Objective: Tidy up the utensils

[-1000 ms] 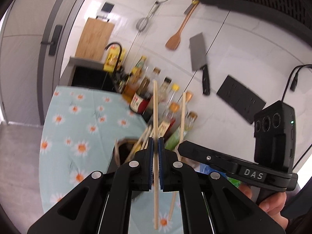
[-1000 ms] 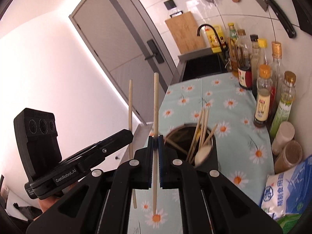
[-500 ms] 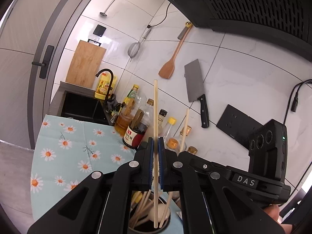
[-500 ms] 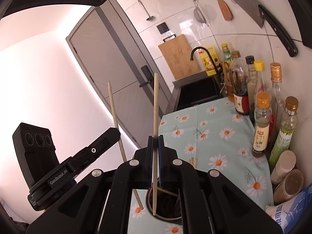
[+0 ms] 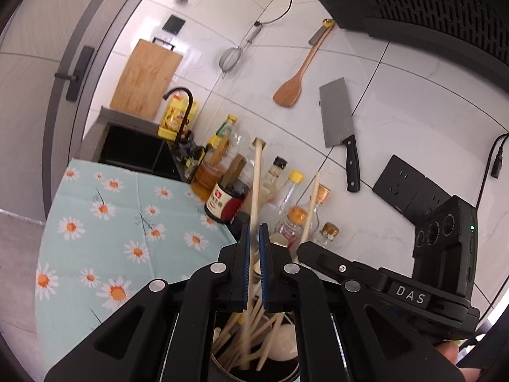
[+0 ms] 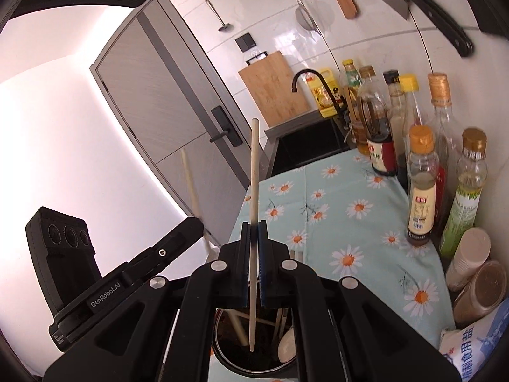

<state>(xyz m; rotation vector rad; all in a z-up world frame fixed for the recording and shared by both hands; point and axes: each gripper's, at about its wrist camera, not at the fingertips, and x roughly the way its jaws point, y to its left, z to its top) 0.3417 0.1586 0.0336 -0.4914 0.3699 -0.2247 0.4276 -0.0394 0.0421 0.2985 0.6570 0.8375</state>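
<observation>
Kitchen counter, daisy cloth [image 5: 105,222]: we hold one chopstick per gripper over the utensil holder [image 6: 222,350].
Left gripper [image 5: 253,238] and right gripper [image 6: 253,232] each pinched on a chopstick [image 5: 256,184] [image 6: 254,172]: light, stiff, smooth; we grip mid-shaft.

Pale matt wooden chopsticks [image 5: 256,191], glossy white wall tiles [image 5: 397,102], soft daisy-print cloth [image 6: 334,222], clear glass bottles [image 6: 421,184].

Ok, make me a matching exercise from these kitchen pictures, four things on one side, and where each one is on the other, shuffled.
Things:
1. cleaver
2. chopstick
3. cutting board
4. spoon

Places:
A. leaning on the wall behind the sink
B. hanging on the tiled wall
C. in the utensil holder
D. pinched in the right claw

Pairs: 1-B, 2-D, 3-A, 4-C
</observation>
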